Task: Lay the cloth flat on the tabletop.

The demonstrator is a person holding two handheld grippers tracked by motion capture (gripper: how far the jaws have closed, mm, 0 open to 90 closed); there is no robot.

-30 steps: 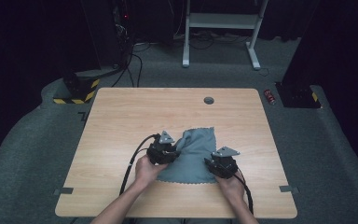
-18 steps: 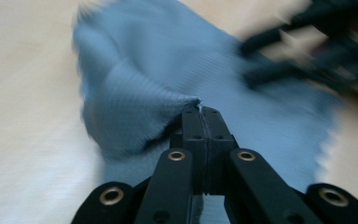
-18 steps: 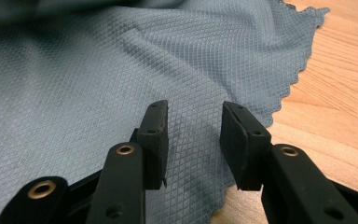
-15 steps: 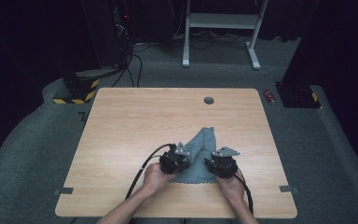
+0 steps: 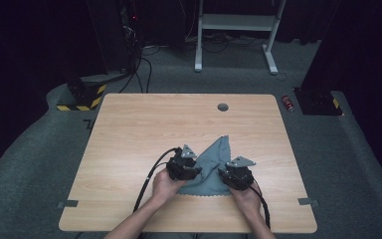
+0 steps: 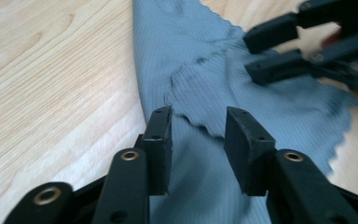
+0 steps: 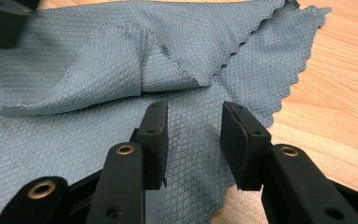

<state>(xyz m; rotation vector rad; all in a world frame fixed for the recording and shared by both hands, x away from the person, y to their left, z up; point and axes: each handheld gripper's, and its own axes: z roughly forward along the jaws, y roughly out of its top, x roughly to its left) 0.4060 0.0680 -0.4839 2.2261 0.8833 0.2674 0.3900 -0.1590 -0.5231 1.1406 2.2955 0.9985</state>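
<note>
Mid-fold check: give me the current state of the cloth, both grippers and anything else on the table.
cloth: grey-blue, lying flat on the table, partly folded, one corner flap turned over on top, scalloped edge showing.
left gripper: jaws apart over the cloth after just opening, nothing pinched between them.
right gripper: jaws apart, low over the cloth, nothing pinched.
table: light wood, bare around the cloth, with a round cable hole near the far edge.

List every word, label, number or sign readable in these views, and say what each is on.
None can be read.
Red object on the floor beside the table: any label is too small to read.
Yellow-and-black hazard stripes: no words.
Grey cloth: no lettering.
</note>
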